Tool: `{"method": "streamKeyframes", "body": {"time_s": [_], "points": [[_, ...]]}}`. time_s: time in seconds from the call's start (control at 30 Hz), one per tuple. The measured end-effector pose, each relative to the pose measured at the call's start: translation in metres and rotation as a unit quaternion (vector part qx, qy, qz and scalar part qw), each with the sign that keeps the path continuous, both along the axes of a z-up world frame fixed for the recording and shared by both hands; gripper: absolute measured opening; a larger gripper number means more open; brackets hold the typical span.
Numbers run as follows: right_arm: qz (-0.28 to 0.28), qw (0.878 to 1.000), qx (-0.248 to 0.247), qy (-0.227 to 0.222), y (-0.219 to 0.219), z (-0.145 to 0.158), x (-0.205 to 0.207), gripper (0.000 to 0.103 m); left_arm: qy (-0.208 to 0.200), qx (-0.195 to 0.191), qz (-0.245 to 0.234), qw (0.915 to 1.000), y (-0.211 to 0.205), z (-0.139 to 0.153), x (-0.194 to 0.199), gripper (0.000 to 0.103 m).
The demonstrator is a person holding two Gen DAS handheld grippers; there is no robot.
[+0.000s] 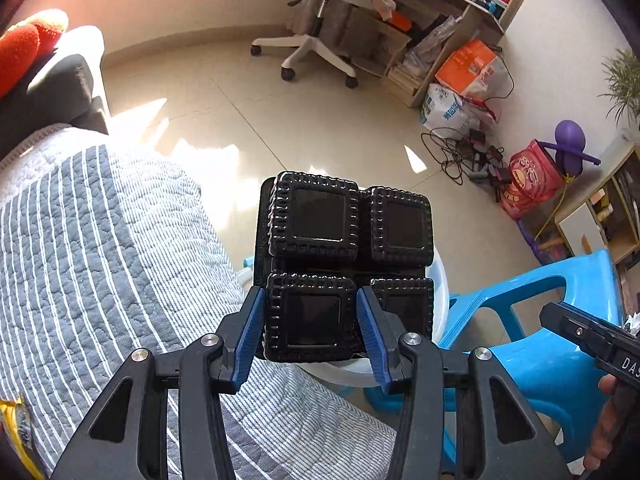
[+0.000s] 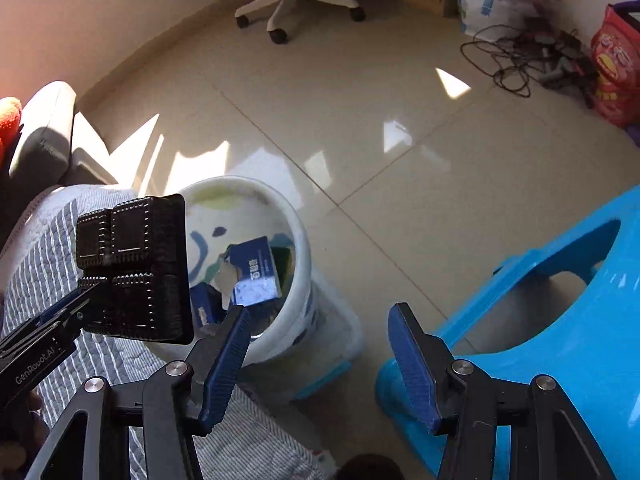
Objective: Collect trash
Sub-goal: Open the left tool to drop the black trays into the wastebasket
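Note:
My left gripper (image 1: 311,320) is shut on a black plastic biscuit tray (image 1: 344,248) with square moulded cups, held in the air at the edge of the striped bed cover. In the right wrist view the tray (image 2: 136,268) hangs beside the rim of the white trash bin (image 2: 298,240). The bin holds blue and white cartons (image 2: 256,276). In the left wrist view only a sliver of the bin (image 1: 440,304) shows behind the tray. My right gripper (image 2: 320,360) is open and empty above the floor, between the bin and the blue stool; its body shows in the left wrist view (image 1: 588,340).
A grey striped quilt (image 1: 100,260) covers the bed at left. A blue plastic stool (image 2: 560,320) stands right of the bin. An office chair (image 1: 316,40), a desk, bags and a tangle of cables (image 1: 468,152) line the far wall. A yellow wrapper (image 1: 20,432) lies on the quilt.

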State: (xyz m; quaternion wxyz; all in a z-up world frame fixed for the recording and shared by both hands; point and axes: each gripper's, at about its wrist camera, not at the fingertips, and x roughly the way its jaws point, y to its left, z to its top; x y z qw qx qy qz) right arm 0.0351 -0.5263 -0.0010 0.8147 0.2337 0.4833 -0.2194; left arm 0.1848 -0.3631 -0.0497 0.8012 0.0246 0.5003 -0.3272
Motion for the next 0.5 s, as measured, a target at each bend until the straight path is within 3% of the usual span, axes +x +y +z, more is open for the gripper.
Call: {"method": "streamKeyframes", "body": {"time_s": [0.1, 0.2, 0.3, 0.5], "points": [[-0.003, 1.0, -0.008, 0.002, -0.003, 0.001, -0.007, 0.063, -0.023, -0.03, -0.013, 0.9992, -0.002, -0.002, -0.002, 0.056], [-0.004, 1.0, -0.012, 0.003, -0.005, 0.002, -0.01, 0.064, -0.034, -0.018, -0.005, 0.9993, 0.002, 0.001, -0.004, 0.075], [-0.001, 1.0, -0.011, 0.002, -0.002, 0.003, -0.008, 0.065, -0.048, -0.002, 0.004, 0.9989, 0.013, 0.007, -0.005, 0.087], [0.016, 1.0, -0.007, -0.002, 0.012, 0.006, 0.0, 0.067, -0.042, 0.028, 0.033, 0.9982, 0.052, 0.007, -0.004, 0.097]]}}
